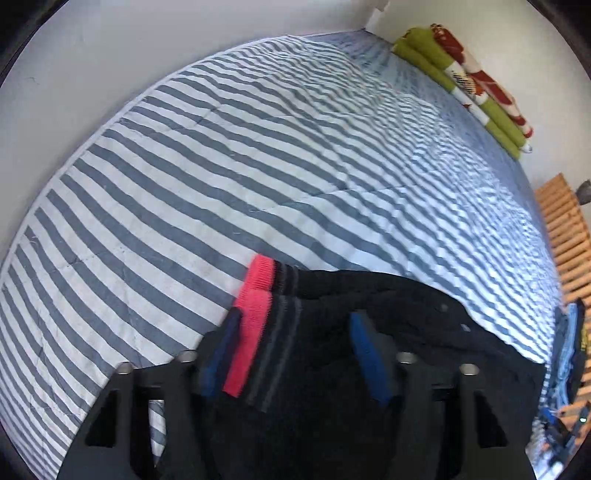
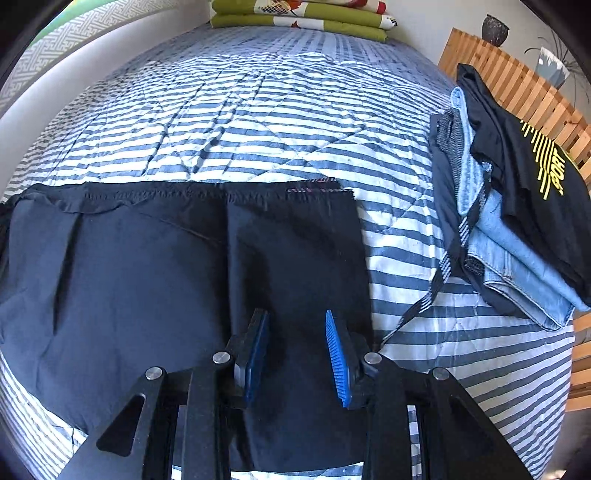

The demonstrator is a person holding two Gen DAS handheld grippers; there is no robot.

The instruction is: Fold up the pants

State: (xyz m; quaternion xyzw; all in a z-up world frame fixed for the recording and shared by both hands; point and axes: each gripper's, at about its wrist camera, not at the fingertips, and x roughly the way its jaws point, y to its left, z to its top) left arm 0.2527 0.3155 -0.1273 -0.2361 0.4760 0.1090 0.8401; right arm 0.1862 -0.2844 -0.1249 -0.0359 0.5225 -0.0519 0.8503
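Observation:
Dark navy pants (image 2: 147, 277) lie flat on the striped quilt (image 2: 258, 110), folded lengthwise, with a hem edge toward the far side. In the left wrist view the pants (image 1: 406, 295) look black and bunched, and a pink-red waistband (image 1: 255, 295) with grey stripes runs beside the left pad. My left gripper (image 1: 295, 354) is open, its blue pads wide apart with the waistband end of the fabric between them. My right gripper (image 2: 297, 358) is open too and hovers low over the pants near their right edge, nothing pinched.
A stack of folded clothes (image 2: 517, 221), topped by a black shirt with yellow print, sits at the bed's right edge. A folded green and red blanket (image 2: 303, 18) lies at the far end. A wooden slatted frame (image 2: 517, 81) borders the right side, a white wall (image 1: 92, 74) the left.

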